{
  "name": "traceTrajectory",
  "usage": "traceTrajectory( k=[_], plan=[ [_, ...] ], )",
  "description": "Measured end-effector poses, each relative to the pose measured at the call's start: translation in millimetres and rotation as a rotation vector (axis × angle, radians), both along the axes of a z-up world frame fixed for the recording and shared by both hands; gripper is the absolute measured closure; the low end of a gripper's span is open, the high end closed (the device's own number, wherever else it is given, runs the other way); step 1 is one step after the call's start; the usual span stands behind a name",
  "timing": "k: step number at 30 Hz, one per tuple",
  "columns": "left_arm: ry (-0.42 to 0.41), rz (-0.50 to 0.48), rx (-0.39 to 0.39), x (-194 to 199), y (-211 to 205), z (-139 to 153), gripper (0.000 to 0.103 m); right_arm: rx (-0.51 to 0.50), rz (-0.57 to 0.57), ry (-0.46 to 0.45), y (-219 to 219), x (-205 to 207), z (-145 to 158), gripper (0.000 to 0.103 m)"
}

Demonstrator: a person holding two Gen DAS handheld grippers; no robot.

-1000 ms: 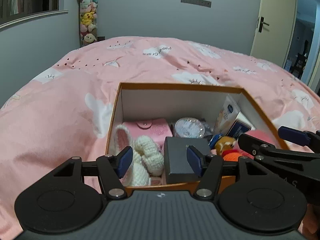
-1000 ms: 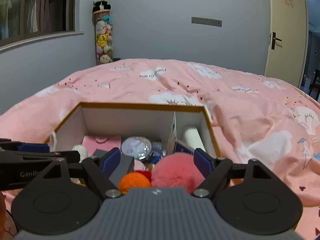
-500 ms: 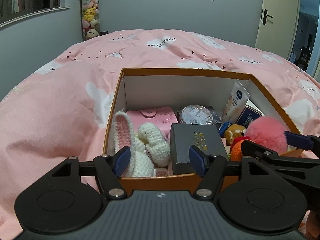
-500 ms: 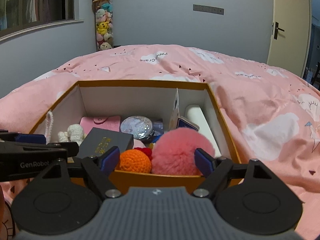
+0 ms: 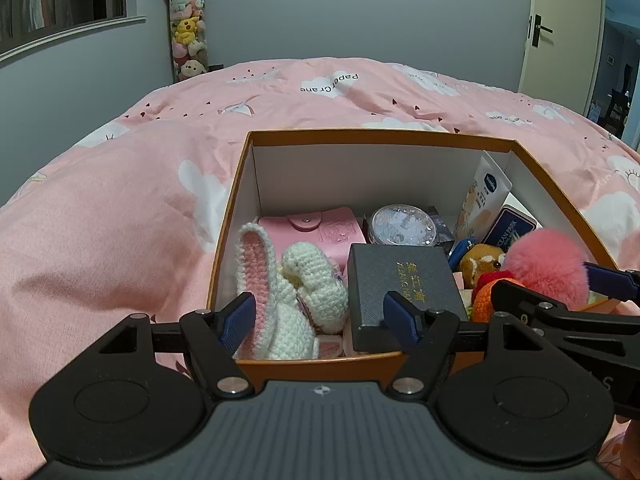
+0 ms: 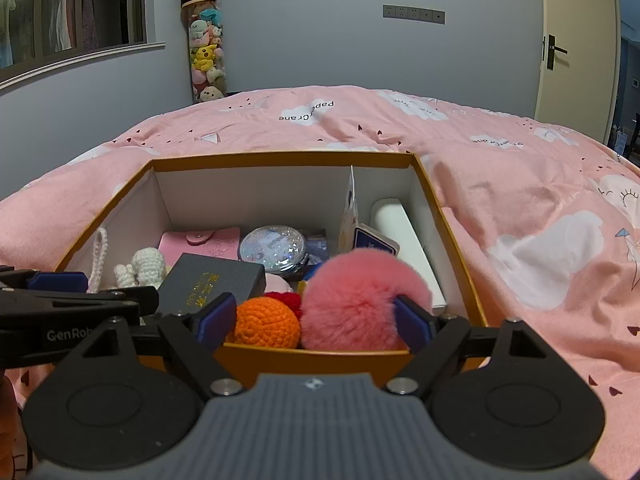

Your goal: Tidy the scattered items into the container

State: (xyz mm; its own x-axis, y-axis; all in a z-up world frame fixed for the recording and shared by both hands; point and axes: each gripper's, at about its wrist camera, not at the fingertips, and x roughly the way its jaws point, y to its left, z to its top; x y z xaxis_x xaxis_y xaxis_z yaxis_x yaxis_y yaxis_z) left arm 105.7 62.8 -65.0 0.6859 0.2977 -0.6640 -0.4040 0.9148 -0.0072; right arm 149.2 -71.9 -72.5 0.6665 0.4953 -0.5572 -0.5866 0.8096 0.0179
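Observation:
An orange-rimmed box [image 5: 380, 136] [image 6: 280, 158] sits on the pink bed. It holds a white crochet bunny [image 5: 288, 280], a pink case [image 5: 316, 228], a dark grey gift box [image 5: 400, 276] [image 6: 212, 276], a glitter compact [image 6: 274, 248], a cream tube [image 5: 484, 196], an orange crochet ball [image 6: 266, 322] and a pink pompom [image 5: 548, 264] [image 6: 356, 292]. My left gripper [image 5: 320, 316] is open and empty over the box's near edge. My right gripper [image 6: 316, 316] is open, its pads on either side of the pompom and the orange ball, holding nothing.
The pink duvet [image 6: 520, 184] spreads all around the box. A tall tube of plush toys [image 6: 204, 52] stands at the far wall. A door [image 6: 576, 48] is at the back right. Each gripper shows at the edge of the other's view.
Both grippers have drawn back and risen from the box, so more of its inside shows. The jaws stay open. The items in the box have not moved.

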Motion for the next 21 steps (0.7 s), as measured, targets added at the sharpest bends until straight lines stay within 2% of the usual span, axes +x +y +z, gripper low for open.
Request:
traceTrajectory(
  k=[21],
  plan=[
    [0.009,-0.007,-0.004,-0.1,1.4,-2.1,0.019,0.0,-0.001,0.0,0.4,-0.6,0.0,0.017]
  ],
)
